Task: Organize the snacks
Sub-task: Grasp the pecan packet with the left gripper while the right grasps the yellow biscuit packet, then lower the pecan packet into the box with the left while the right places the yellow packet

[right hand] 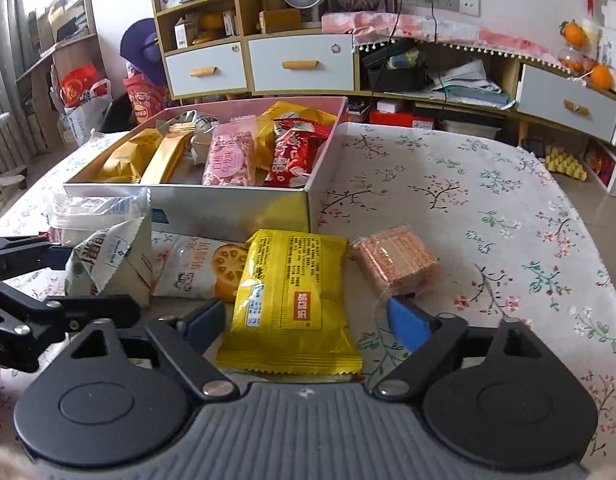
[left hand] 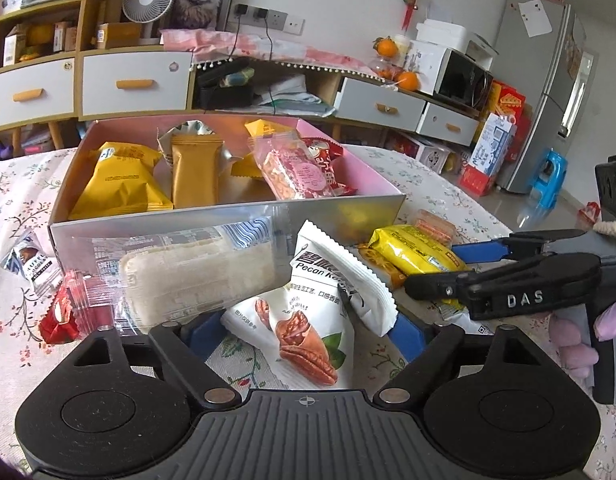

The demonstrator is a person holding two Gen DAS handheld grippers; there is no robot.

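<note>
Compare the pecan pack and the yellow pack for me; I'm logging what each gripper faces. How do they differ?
The pecan pack is white with a nut picture; the yellow pack is plain yellow with small print. The pecan pack stands crumpled between the left gripper fingers; the yellow pack lies flat between the right gripper fingers. Both are outside the box.

The right tool (right hand: 308,320) stands open around a yellow snack packet (right hand: 291,300) lying on the floral surface (right hand: 488,220), near the snack box (right hand: 227,204).
</note>
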